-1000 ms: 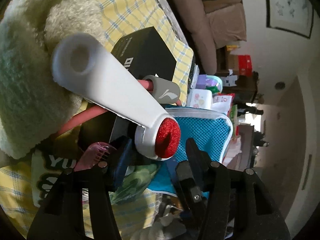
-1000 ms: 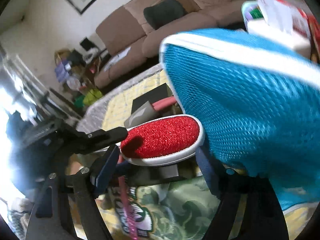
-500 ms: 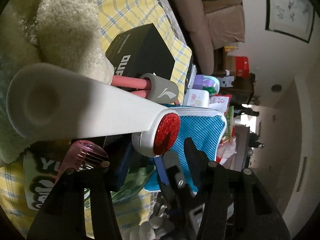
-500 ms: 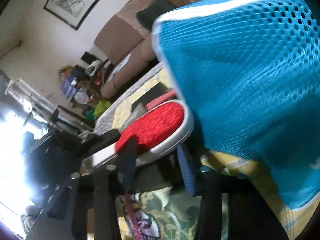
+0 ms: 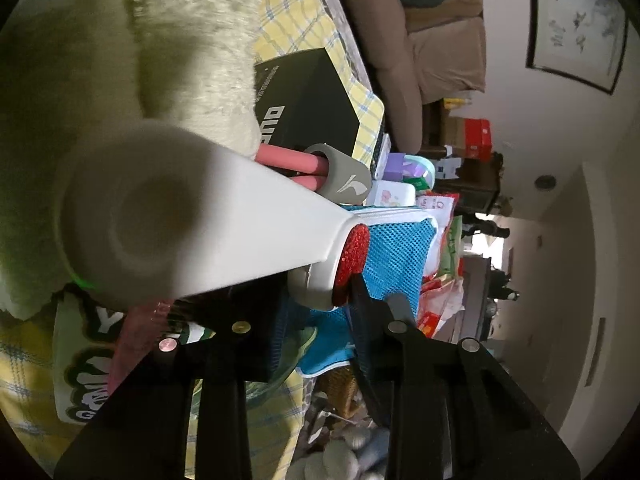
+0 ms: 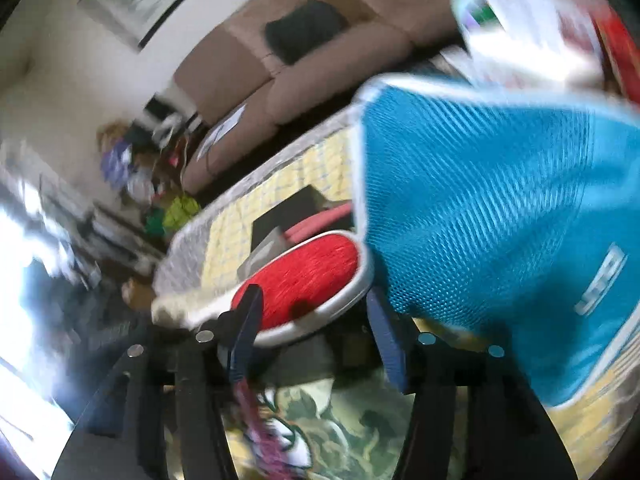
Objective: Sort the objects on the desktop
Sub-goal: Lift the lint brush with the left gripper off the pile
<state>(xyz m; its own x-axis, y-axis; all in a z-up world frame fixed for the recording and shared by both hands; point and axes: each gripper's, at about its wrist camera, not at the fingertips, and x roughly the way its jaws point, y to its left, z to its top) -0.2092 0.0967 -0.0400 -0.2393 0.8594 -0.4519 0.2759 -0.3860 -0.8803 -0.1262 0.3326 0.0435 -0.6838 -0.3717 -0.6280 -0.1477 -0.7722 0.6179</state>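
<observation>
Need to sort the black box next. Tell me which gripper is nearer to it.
Left, as far as I can judge. The left gripper sits just short of the black box; the right gripper sees it farther beyond the brush.

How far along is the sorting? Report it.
Nothing looks sorted yet. In hand: the brush, between the left gripper's closing jaws; the right gripper's jaws are opening around its head. Left: box, mesh bag and pink tubes, unsorted on the cloth.
</observation>
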